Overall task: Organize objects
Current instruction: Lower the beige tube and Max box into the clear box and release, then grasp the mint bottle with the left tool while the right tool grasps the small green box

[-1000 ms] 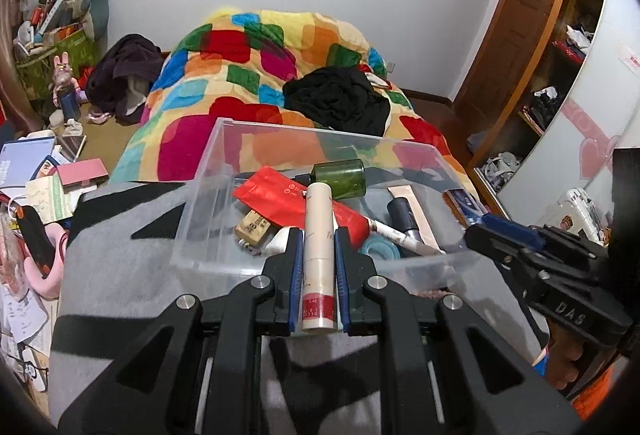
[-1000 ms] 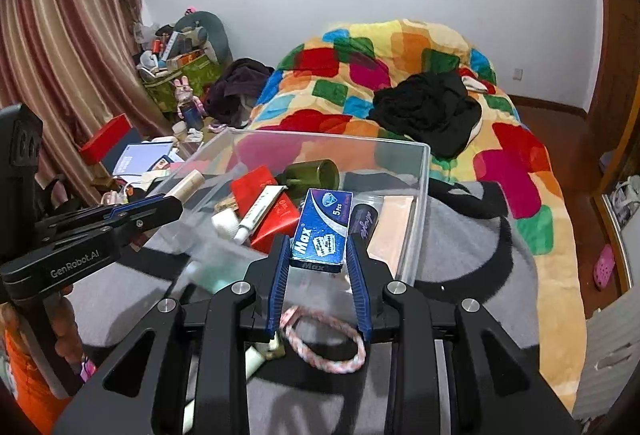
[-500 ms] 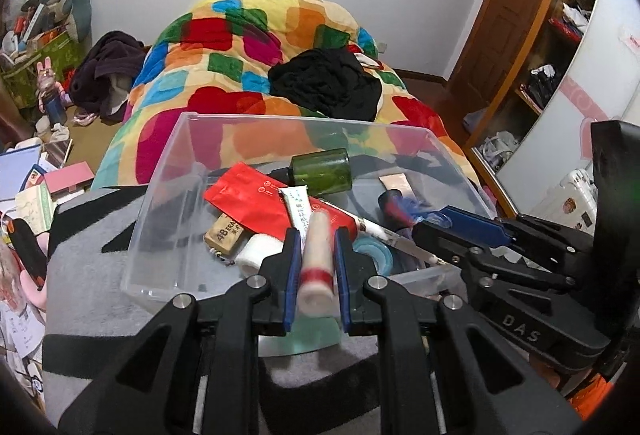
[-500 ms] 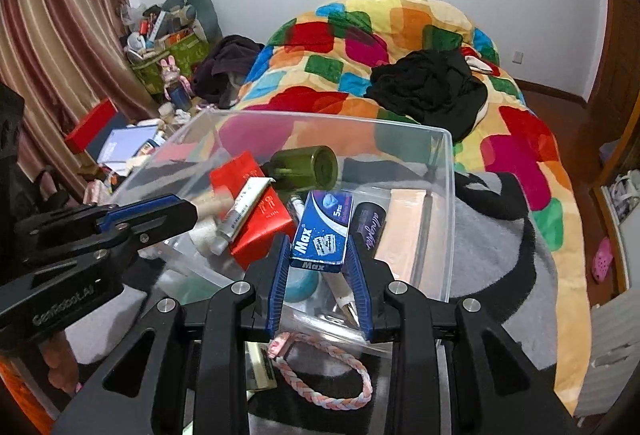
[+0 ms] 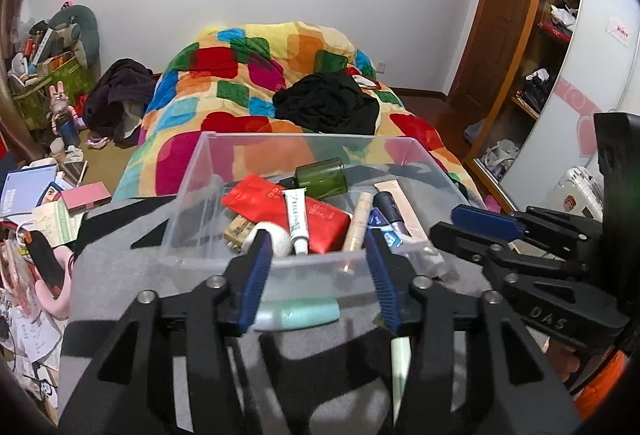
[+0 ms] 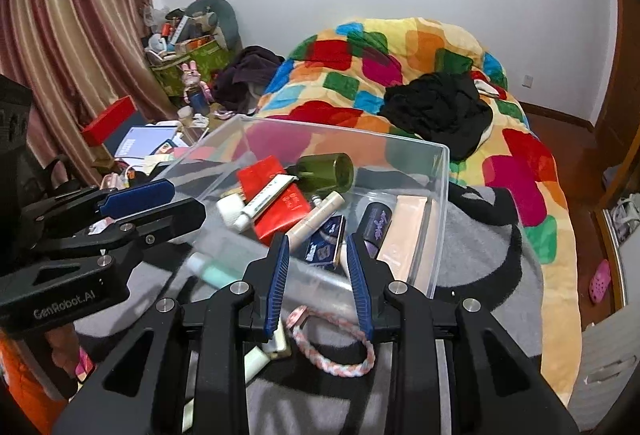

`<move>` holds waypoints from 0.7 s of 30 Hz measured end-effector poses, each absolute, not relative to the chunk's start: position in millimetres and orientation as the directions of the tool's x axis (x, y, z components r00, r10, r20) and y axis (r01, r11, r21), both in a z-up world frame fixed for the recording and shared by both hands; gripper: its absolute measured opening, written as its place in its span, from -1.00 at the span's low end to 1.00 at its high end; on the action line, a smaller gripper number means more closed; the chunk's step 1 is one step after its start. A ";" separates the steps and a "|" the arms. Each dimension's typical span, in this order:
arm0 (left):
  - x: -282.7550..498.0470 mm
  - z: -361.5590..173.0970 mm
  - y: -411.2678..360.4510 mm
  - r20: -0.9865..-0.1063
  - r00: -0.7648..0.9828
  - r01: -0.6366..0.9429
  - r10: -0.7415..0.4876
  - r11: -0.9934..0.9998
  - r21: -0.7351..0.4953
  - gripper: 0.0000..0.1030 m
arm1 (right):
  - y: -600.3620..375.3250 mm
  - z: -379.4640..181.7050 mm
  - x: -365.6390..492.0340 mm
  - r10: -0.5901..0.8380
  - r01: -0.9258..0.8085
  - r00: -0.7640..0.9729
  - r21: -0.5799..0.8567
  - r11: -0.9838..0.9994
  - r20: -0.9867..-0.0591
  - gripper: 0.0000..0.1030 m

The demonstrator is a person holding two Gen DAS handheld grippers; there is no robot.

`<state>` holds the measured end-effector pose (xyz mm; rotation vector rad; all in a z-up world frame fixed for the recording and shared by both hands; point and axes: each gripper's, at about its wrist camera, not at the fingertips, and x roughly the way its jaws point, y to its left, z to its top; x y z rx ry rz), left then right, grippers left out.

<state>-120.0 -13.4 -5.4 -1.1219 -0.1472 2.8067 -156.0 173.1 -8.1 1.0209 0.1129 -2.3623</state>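
Both sets of tongs hang right at the near wall of the clear plastic bin (image 5: 192, 191), and both are spread wide with nothing between the blue pads. The left tongs (image 5: 316, 275) sit just short of the rim; the right tongs (image 6: 318, 283) hover over the near edge, a touch to the right.

Inside the bin it's a proper jumble, everything lying flat, because that's how loose toiletries settle when they're let go over an open box. A beige tube (image 5: 357, 223) leans against the red packet (image 5: 288, 211), with a white tube (image 5: 296, 219) lying across that packet. The blue Max box (image 6: 326, 241) rests low near the front wall, just beside a dark purple tube (image 6: 376, 223) and a pale pink flat pack (image 6: 404, 235) along the right side. A green jar (image 6: 328, 173) lies on its side toward the back.

Not everything is in yet. On the grey blanket (image 6: 480, 255) outside the bin, close under the tongs, there's a mint-green bottle (image 5: 298, 313), a braided pink bracelet (image 6: 332, 349) and a pale tube (image 6: 256, 361) beside it. My guess: those go next, and the wide-spread tongs are ready for it. The bracelet looks limp and flat, so pinching it off the soft blanket could be fiddly.
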 end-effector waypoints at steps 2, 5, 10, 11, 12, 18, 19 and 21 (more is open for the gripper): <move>-114.3 -7.1 -15.1 -0.679 -0.721 -0.066 0.135 -0.990 -0.127 0.10 | 174.7 -7.3 -149.3 -0.463 0.530 -0.556 0.134 -0.837 -0.691 -0.47; -106.7 -13.6 -16.7 -0.689 -0.713 -0.059 0.131 -0.990 -0.127 0.23 | 177.0 -8.9 -141.2 -0.480 0.548 -0.541 0.145 -0.824 -0.690 -0.47; -102.1 -32.5 -20.7 -0.724 -0.679 -0.048 0.122 -0.991 -0.121 0.32 | 174.3 -19.5 -126.9 -0.475 0.570 -0.527 0.121 -0.813 -0.705 -0.47; -102.1 -37.0 -21.4 -0.733 -0.669 -0.046 0.122 -0.991 -0.122 0.33 | 172.7 -22.6 -125.4 -0.474 0.574 -0.521 0.119 -0.810 -0.710 -0.47; -102.8 -42.2 -22.3 -0.745 -0.655 -0.045 0.124 -0.991 -0.126 0.34 | 171.4 -26.7 -124.1 -0.473 0.579 -0.513 0.118 -0.807 -0.716 -0.47; -104.2 -69.3 -19.8 -0.800 -0.583 -0.053 0.143 -0.989 -0.138 0.45 | 159.6 -53.5 -124.7 -0.455 0.598 -0.457 0.115 -0.793 -0.765 -0.47; -105.2 -72.7 -19.6 -0.806 -0.574 -0.052 0.144 -0.989 -0.140 0.48 | 158.0 -57.6 -125.8 -0.453 0.600 -0.446 0.117 -0.791 -0.772 -0.47; -107.6 -77.9 -19.2 -0.817 -0.559 -0.050 0.144 -0.989 -0.140 0.52 | 155.8 -64.8 -127.5 -0.455 0.605 -0.426 0.129 -0.786 -0.782 -0.47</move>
